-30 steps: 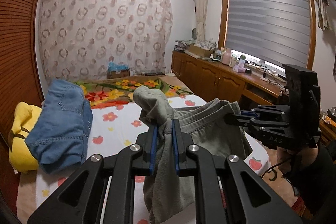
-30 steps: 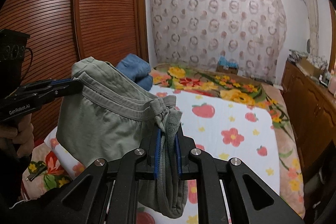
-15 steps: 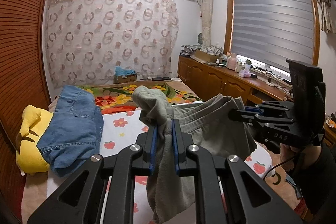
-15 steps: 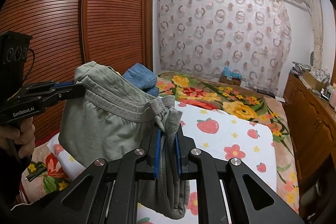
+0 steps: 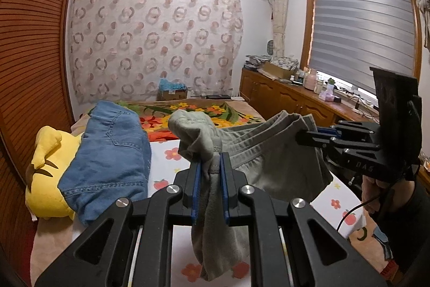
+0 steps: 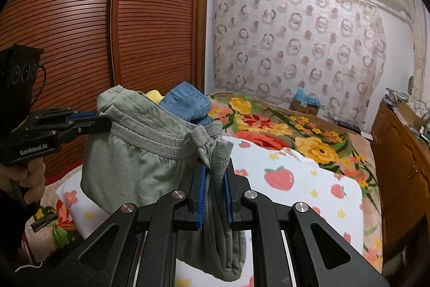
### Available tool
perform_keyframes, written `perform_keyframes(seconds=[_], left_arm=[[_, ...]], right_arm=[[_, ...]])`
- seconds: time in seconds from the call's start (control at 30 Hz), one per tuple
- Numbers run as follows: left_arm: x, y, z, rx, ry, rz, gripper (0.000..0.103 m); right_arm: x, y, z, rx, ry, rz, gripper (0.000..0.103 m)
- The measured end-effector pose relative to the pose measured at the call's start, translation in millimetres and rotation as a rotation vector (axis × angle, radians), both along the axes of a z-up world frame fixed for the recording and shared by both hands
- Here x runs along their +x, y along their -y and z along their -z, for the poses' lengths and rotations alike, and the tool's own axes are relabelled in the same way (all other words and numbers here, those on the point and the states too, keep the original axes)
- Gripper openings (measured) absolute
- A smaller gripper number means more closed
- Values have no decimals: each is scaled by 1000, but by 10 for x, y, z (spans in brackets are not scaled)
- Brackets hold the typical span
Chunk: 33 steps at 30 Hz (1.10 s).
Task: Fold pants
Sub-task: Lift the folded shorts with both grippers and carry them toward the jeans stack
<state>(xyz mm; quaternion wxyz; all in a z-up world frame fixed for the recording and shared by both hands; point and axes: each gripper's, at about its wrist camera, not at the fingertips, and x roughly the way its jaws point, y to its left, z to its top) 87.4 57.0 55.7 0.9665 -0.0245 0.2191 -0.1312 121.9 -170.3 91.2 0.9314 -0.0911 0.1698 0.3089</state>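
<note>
Grey-green pants point(image 5: 268, 166) hang in the air above the bed, held by the waistband between both grippers. My left gripper point(image 5: 209, 166) is shut on one end of the waistband, with cloth bunched above and hanging below the pads. My right gripper point(image 6: 213, 174) is shut on the other end; the same pants point(image 6: 129, 160) stretch from it to the left gripper point(image 6: 88, 121). In the left wrist view the right gripper point(image 5: 309, 135) shows at the right, clamped on the band.
The bed has a white sheet with strawberries point(image 6: 295, 179) and a flowered blanket point(image 5: 193, 112) at the far end. Blue jeans point(image 5: 113, 152) lie on a yellow plush toy point(image 5: 45, 174) at the bed's left. A wooden wardrobe point(image 6: 107, 31) and a sideboard point(image 5: 295, 98) flank the bed.
Both grippers have risen with the pants, so the bed sits lower in both views. The grip on the waistband is unchanged.
</note>
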Motion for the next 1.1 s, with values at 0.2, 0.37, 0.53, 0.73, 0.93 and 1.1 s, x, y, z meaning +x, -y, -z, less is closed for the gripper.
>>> perform_keyframes(seconds=[0.2,0.37,0.53,0.73,0.93,1.1], left_arm=[[160,-168,-91,3,13,-32,14],[338,-341,-137,14,6,-69,14],[482,-504,-173,28,10,-126,14],[618,-685,-142,25,7,-168,14],[758,-860,-16,18,-3,-202,14],[871,-987,136,11,-9,-229,14]], right_arm=[[258,-114,-99,-13,11,-22,12],[520,-233,-166,-19,20,-43,12],[818,-383,-229,4,20,-65,12],[1142,-529,-195,16,18,-92,12],[1403,-639,-106,7,37,-135,12],[1646,-781,-17,-25,49,-153,12]])
